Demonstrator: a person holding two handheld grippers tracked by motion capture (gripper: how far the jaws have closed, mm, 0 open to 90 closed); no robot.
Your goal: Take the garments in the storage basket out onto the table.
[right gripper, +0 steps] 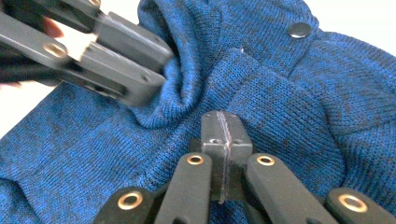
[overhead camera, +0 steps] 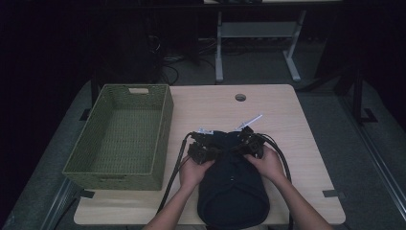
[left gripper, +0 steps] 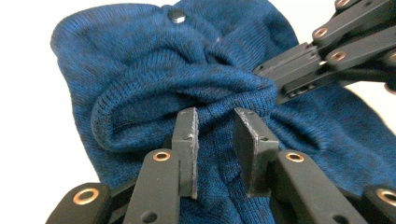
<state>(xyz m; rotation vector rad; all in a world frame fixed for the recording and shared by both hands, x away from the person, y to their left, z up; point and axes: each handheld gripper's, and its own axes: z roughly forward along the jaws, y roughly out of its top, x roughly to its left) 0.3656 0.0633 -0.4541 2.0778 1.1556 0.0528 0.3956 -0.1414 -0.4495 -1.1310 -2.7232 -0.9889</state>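
Right gripper view (right gripper: pixel 223 140) — fingers pinch blue knit (right gripper: pixel 289 112).

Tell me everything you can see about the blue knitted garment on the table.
The blue knitted garment is dark, mottled blue fine-ribbed knit with a dark round snap button. It lies bunched and folded on the wooden table, right of the green basket. The right gripper has its jaws shut on a fold; the left gripper stands over a gathered ridge, jaws slightly apart.

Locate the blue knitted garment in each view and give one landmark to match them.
High view: blue knitted garment lies bottom centre, between both hands.
Left gripper view: it spreads across the middle, behind the claw.
Right gripper view: it spans nearly the whole frame.
Shared landmark: the dark snap button.
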